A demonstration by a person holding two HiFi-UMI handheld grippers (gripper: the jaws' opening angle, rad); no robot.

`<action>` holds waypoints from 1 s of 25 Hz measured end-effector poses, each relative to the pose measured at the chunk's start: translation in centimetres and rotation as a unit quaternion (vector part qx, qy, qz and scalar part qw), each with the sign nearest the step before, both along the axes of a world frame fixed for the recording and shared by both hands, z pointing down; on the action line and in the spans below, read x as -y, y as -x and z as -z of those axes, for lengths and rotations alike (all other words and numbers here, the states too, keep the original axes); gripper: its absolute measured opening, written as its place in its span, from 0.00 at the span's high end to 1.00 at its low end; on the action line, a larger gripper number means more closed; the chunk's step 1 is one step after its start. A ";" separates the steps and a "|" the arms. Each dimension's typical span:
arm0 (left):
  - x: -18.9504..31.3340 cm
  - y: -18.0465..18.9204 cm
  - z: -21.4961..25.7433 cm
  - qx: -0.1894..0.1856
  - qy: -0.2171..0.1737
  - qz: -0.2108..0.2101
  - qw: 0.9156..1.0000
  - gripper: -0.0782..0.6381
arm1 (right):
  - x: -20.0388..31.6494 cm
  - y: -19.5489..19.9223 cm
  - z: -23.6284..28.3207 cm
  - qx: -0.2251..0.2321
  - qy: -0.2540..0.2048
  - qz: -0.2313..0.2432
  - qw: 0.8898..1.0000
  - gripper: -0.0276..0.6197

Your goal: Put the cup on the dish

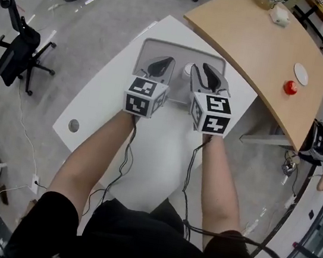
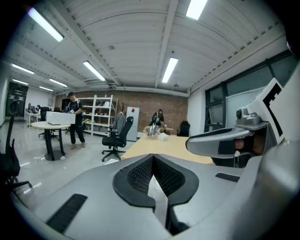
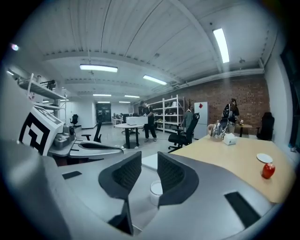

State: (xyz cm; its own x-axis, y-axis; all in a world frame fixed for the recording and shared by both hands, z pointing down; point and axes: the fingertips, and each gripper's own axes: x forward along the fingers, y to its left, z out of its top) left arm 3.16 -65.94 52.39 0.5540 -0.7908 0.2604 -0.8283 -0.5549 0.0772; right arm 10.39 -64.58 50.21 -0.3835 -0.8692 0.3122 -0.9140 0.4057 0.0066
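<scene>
Cup (image 3: pixel 156 189): small, white, stands upright on the grey tray (image 1: pixel 179 49) beneath the right gripper (image 3: pixel 149 164), whose jaws stand apart, empty. Left gripper (image 2: pixel 153 159) is closed on nothing. Cup is likely light, rigid, slippery and breakable; pinch across the rim.

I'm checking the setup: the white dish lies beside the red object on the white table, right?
Not quite. The white dish lies beside the red object on the wooden table instead; the head view shows it.
</scene>
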 end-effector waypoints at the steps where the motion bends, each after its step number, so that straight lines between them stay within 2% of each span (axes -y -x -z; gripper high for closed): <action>1: -0.9 0.0 1.3 -0.006 -0.006 -0.003 1.000 0.90 | -0.9 -0.1 1.2 0.002 -0.011 -0.005 1.000 0.81; 5: -5.6 0.1 5.8 -0.030 -0.026 -0.021 0.999 0.90 | -5.7 0.9 4.9 0.002 -0.032 -0.005 0.999 0.88; 11: -13.1 -0.1 11.3 -0.002 -0.047 -0.056 0.997 0.90 | -13.0 2.4 10.0 0.008 -0.064 -0.013 0.998 0.91; 14: -16.4 -0.1 13.6 -0.003 -0.054 -0.065 0.996 0.90 | -16.1 2.4 12.6 0.021 -0.080 -0.026 0.996 0.93; 20: -21.9 -0.1 16.5 -0.004 -0.070 -0.079 0.994 0.90 | -21.3 2.5 15.5 0.043 -0.090 -0.036 0.994 0.94; 25: -26.0 -0.1 17.3 -0.014 -0.057 -0.092 0.994 0.90 | -24.9 3.0 16.2 0.061 -0.092 -0.047 0.993 0.94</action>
State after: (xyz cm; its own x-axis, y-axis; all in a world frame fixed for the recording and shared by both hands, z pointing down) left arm 3.21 -39.94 35.10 0.6979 -0.6986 0.1576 -0.7103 -0.7033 0.0277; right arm 7.43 -39.70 34.06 -0.3243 -0.9406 0.1003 -0.9459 0.3217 -0.0408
